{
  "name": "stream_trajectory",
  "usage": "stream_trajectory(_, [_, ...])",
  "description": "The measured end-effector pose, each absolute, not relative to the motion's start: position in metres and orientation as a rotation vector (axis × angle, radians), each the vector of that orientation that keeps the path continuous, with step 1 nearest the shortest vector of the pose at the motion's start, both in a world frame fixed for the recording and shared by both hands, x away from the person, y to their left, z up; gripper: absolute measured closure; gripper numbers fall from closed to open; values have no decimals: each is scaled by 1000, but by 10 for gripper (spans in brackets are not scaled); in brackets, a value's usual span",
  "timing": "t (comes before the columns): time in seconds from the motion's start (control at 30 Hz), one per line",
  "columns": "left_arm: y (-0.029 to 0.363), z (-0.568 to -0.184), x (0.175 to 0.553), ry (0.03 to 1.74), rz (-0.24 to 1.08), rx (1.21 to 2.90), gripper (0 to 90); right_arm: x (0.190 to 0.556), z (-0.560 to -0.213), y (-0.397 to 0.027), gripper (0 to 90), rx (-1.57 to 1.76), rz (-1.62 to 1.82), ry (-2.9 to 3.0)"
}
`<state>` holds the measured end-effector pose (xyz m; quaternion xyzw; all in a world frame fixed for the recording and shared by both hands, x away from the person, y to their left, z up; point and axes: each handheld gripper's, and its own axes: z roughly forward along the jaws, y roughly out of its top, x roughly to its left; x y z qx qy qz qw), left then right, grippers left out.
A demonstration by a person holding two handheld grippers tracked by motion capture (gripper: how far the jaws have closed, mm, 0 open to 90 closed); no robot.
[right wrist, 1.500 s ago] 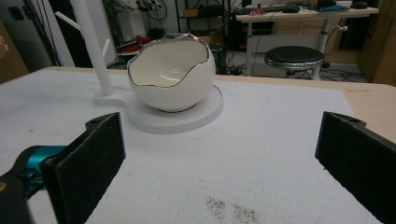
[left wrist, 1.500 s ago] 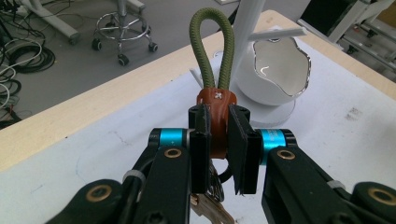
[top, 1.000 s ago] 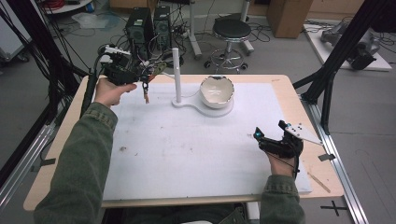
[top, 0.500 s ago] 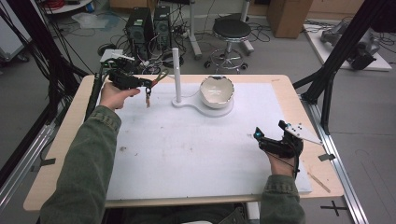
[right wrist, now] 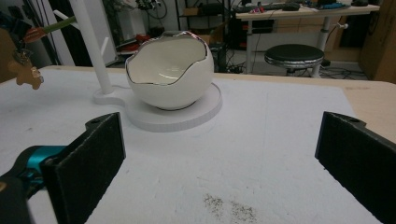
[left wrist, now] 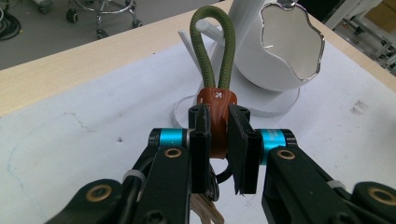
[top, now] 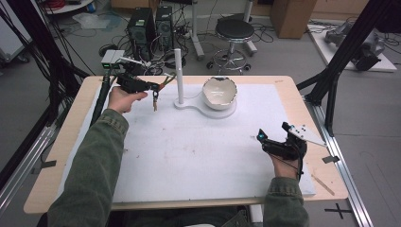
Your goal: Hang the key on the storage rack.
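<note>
From the high view, the left gripper is seen held above the bench, a key ring dangling under its tip, with the white peg stand just beyond and the egg-shaped bowl past that; the right gripper is parked well apart near the bench's front, idle. In the left gripper view, the jaws are pressed onto the brown leather tab, the green cord loop pointing ahead toward the stand's peg. In the right gripper view, the jaws are spread wide on nothing, the bowl ahead. Judged so: pickup done, hanging the loop on the peg seemingly left.
</note>
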<state>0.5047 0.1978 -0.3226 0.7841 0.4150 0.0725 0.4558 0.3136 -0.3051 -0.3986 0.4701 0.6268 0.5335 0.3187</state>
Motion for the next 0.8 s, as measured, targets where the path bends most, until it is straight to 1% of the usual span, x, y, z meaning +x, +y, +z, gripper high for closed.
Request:
stream_trajectory(0.23, [191, -329, 506, 1037, 186, 1949, 787, 314, -399, -306, 6, 1235, 1403, 1648])
stream_trajectory(0.4, [183, -332, 506, 1053, 237, 2011, 779, 314, -399, -306, 6, 1231, 1397, 1650])
stream_trajectory(0.47, [179, -333, 505, 1052, 276, 2038, 780, 314, -399, -306, 6, 1227, 1400, 1653])
stream_trajectory(0.63, [174, -334, 504, 1060, 337, 2068, 746, 314, -399, -306, 6, 1235, 1401, 1650])
stream_trajectory(0.73, [176, -331, 504, 1066, 338, 2047, 629, 314, -399, -306, 6, 1227, 1398, 1655])
stream_trajectory(0.8, [177, -330, 502, 1087, 390, 2063, 569, 314, -399, -306, 6, 1227, 1399, 1658])
